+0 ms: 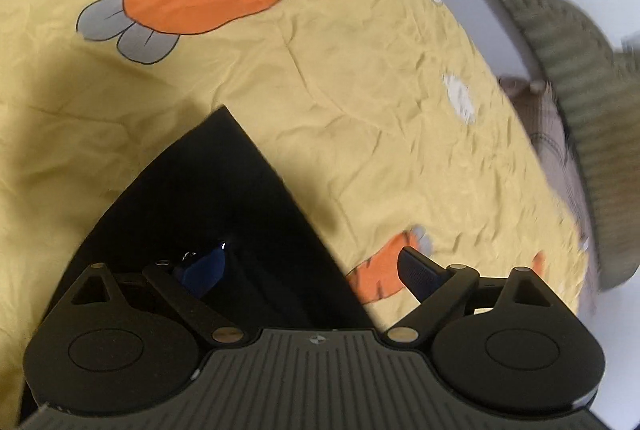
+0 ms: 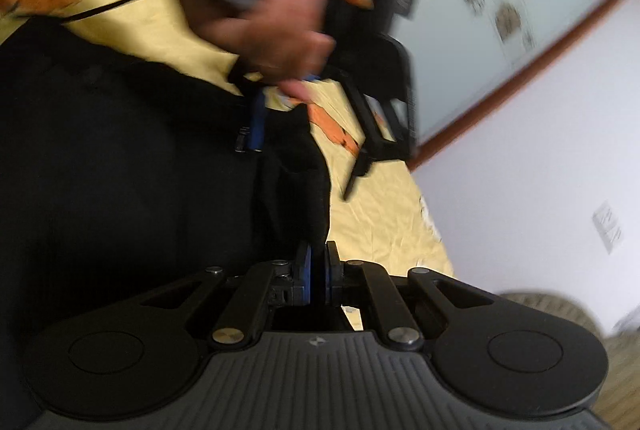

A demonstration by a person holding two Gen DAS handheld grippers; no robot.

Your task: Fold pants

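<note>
Black pants [image 1: 208,197] lie on a yellow bedsheet [image 1: 360,89] printed with orange carrots, one corner pointing up the left wrist view. My left gripper [image 1: 308,266] stands open and wide. Its left pad [image 1: 202,268] is over the black cloth and its right finger [image 1: 418,270] is over the sheet. In the right wrist view the pants [image 2: 120,169] fill the left side. My right gripper [image 2: 319,270] is shut on a fold of the pants at its pads. A hand [image 2: 280,21] holds the left gripper [image 2: 308,149] just beyond, straddling the cloth's edge.
The sheet [image 2: 384,213] ends at the bed's right edge, against a white wall [image 2: 520,209] with a socket [image 2: 608,226]. A frosted pane in a brown frame [image 2: 520,9] stands behind. An olive ribbed cloth [image 1: 580,109] lies blurred beyond the bed edge.
</note>
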